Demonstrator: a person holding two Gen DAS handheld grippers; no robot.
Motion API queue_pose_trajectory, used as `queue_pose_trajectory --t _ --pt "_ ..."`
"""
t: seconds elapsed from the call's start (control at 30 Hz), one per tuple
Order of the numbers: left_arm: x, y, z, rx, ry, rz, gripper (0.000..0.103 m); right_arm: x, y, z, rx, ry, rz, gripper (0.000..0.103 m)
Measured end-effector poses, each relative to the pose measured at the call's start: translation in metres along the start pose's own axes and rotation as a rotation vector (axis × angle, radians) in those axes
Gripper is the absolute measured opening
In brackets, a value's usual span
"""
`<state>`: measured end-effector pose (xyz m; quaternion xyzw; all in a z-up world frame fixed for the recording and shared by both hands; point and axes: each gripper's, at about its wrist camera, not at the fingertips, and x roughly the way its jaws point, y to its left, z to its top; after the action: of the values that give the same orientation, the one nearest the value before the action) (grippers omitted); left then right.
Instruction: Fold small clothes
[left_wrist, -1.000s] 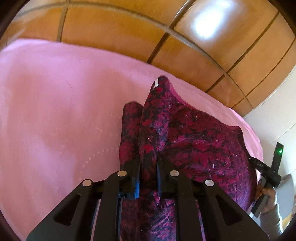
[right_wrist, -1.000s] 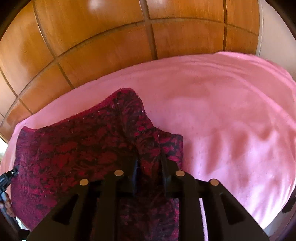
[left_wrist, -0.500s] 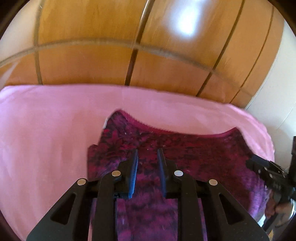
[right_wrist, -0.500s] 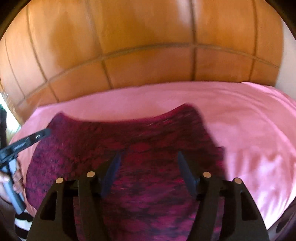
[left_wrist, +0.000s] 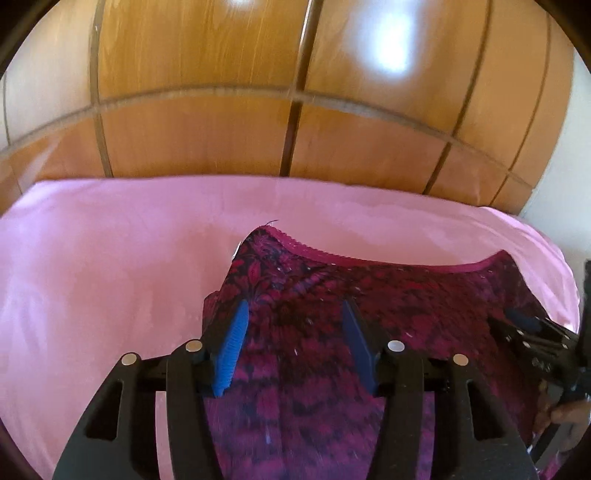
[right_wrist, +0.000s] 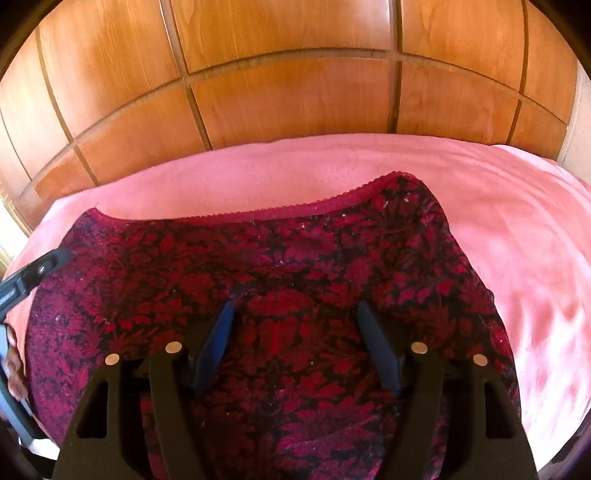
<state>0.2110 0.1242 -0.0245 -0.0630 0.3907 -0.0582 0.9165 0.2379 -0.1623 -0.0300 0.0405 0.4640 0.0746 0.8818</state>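
Left wrist view, left claw (left_wrist: 293, 321) spread apart over the dark red floral garment (left_wrist: 369, 314), garment flat on the pink sheet (left_wrist: 110, 258), right claw (right_wrist: 295, 321) likewise spread above the garment (right_wrist: 277, 258), wooden panels (right_wrist: 295, 74) behind the sheet (right_wrist: 517, 221).

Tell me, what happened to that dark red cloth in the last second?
Both grippers let go. A second ago the left gripper and right gripper each pinched a raised bunch of the red patterned garment; now both are open and the garment has dropped flat, spread wide. The pink sheet beneath and the wooden panels behind are unchanged.
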Motion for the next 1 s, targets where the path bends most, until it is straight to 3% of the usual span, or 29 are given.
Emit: queue_pose_trajectory --t 0.2,0.43,0.8,0.9,1.0 --pt "-0.027 -0.002 -0.010 0.017 -0.035 -0.013 0.052 -0.031 -0.002 -0.013 0.008 -0.040 0.000 0.070" --pt "-0.045 -0.007 -0.025 0.038 -0.031 -0.009 0.052 -0.066 0.005 -0.034 0.025 -0.055 0.066 0.070" --pt "-0.062 0.017 -0.052 -0.012 -0.001 0.037 0.052 -0.065 0.004 -0.062 0.033 -0.036 0.062 0.073" --pt "-0.069 0.031 -0.059 -0.046 0.003 0.061 0.062 -0.062 0.002 -0.060 0.053 -0.034 0.075 0.077" --pt "-0.080 0.051 -0.074 -0.097 0.014 0.045 0.062 -0.061 0.001 -0.059 0.061 -0.035 0.083 0.079"
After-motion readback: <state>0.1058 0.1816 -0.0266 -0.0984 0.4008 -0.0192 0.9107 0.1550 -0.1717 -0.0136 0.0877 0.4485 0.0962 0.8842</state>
